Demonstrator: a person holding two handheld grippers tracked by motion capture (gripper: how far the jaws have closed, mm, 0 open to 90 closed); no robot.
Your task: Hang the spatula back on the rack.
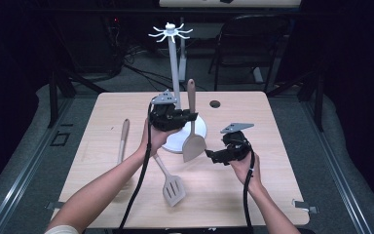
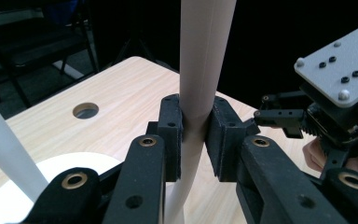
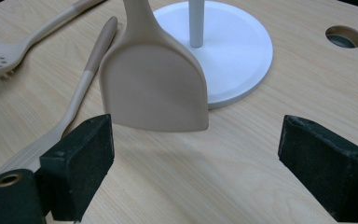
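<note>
Beige spatula (image 1: 193,141) upright, clamped mid-handle by left tool (image 1: 185,117); right tool (image 1: 213,155) w/ jaws apart, near blade.

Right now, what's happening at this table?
A person holds a solid spatula upright in the left gripper, jaws shut on its handle, blade down beside the white hook stand. The right gripper waits open near the blade. A slotted spatula and a spoon lie on the table.

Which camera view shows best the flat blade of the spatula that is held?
The right gripper view: the spatula blade faces it, close and whole. The high view shows it small; the left gripper view shows the handle clamped in the left tool.
</note>
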